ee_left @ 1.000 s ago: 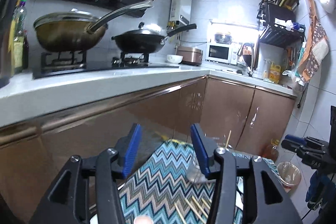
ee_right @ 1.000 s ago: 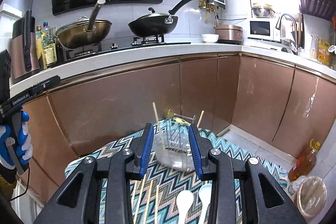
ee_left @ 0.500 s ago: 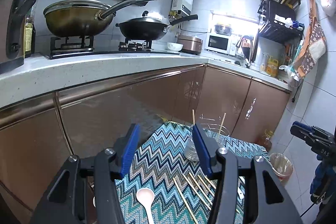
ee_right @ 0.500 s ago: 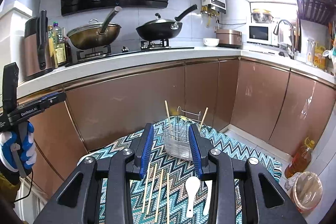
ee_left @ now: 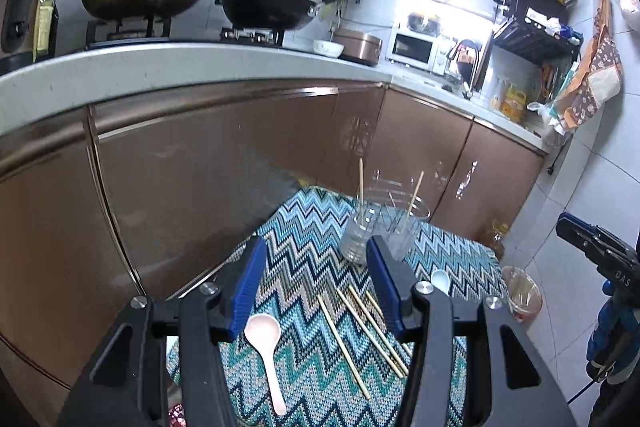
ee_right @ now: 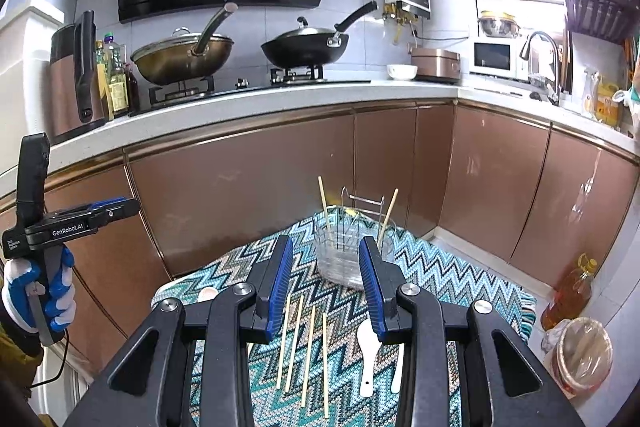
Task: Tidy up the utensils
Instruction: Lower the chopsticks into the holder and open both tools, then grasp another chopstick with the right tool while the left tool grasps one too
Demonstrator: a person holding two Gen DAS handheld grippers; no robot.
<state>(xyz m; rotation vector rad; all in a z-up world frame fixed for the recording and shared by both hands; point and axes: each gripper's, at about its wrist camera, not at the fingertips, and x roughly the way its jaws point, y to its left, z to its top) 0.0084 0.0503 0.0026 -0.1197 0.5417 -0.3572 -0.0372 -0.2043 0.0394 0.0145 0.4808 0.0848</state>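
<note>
- Both cams pulled back/down vs earlier; more zigzag cloth (ee_right: 460, 283) visible.
- L gripper (ee_left: 316, 287): jaws apart, empty, spoon (ee_left: 264, 343) below.
- R gripper (ee_right: 324, 283): narrower gap, empty, over chopsticks (ee_right: 308, 351), holder (ee_right: 344, 259) ahead.

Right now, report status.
Left tool and right tool open, empty. Two chopsticks in holder; four chopsticks, spoons on cloth. Nothing blocking.

Two woks sit on the stove: a bronze wok (ee_right: 182, 61) and a black wok (ee_right: 306, 49); a microwave (ee_right: 494, 58) stands by the tap (ee_right: 540, 55)
</note>
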